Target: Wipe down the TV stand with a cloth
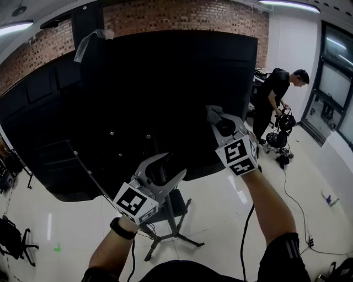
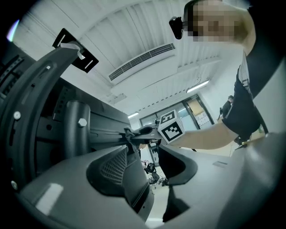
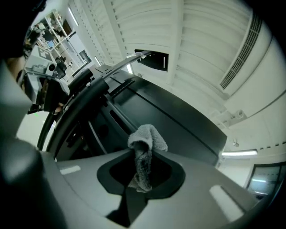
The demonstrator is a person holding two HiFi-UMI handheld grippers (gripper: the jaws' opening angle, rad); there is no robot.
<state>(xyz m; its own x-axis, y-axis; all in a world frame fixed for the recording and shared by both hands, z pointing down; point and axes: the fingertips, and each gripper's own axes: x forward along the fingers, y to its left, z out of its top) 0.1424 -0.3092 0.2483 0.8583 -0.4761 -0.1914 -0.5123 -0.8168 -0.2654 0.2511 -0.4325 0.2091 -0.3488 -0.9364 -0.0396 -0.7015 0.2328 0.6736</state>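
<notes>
The TV's big black back panel (image 1: 165, 93) fills the middle of the head view, on a grey stand with splayed legs (image 1: 175, 234). My right gripper (image 1: 225, 125) is raised against the panel's right side, shut on a grey cloth (image 1: 213, 114). In the right gripper view the cloth (image 3: 144, 147) sticks up bunched between the jaws, close to the panel (image 3: 170, 112). My left gripper (image 1: 163, 169) is lower, near the stand's column, open and empty. The left gripper view shows the dark column (image 2: 76, 129) and bracket at left, with the right gripper's marker cube (image 2: 170, 127) beyond.
A person in black (image 1: 276, 96) bends over wheeled equipment (image 1: 278, 137) at the back right. Cables (image 1: 295, 204) trail over the white floor on the right. Black gear (image 1: 14, 237) stands at the lower left. A brick wall (image 1: 182, 16) rises behind the TV.
</notes>
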